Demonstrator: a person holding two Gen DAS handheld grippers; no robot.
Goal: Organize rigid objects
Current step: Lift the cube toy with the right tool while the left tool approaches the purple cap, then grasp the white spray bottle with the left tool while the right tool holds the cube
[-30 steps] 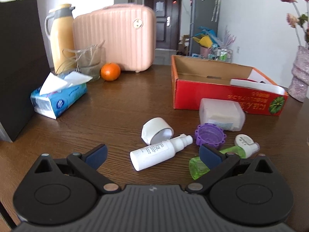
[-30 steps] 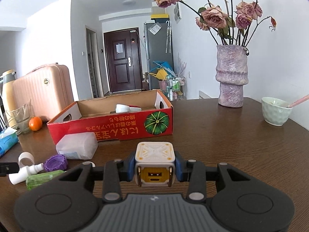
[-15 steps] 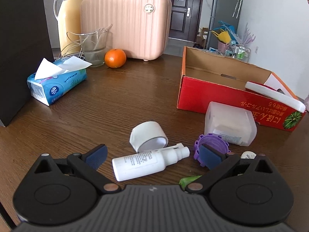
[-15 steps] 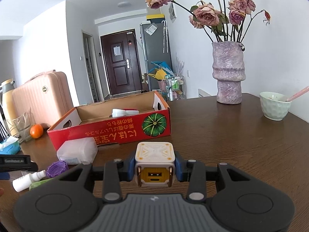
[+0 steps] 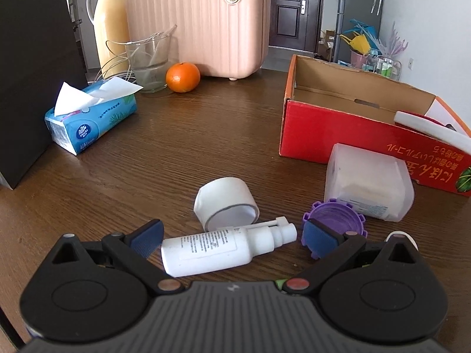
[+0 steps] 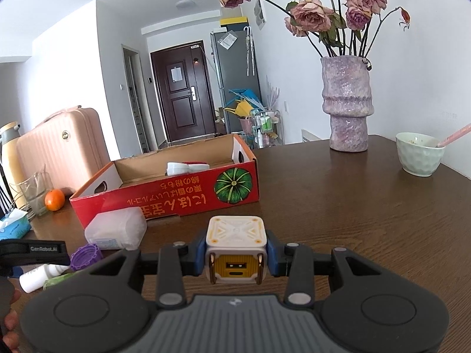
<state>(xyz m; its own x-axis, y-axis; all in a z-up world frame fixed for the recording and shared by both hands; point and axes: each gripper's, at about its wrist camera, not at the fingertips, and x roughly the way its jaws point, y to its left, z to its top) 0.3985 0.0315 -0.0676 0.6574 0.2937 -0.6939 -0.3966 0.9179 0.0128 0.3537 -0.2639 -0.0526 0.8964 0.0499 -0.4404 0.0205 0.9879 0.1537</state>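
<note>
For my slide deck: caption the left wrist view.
Open left hand-held gripper straddles a white spray bottle lying near the red cardboard box.

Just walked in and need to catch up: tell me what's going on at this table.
A person is tidying small items into the red cardboard box, a gripper in each hand. The right gripper is shut on a white and yellow cube, short of the box. The left gripper is open, its fingers on either side of a white spray bottle lying on the table.

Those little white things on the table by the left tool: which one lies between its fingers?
The white spray bottle, lying on its side between the open fingers; the white tape roll sits just beyond.
</note>
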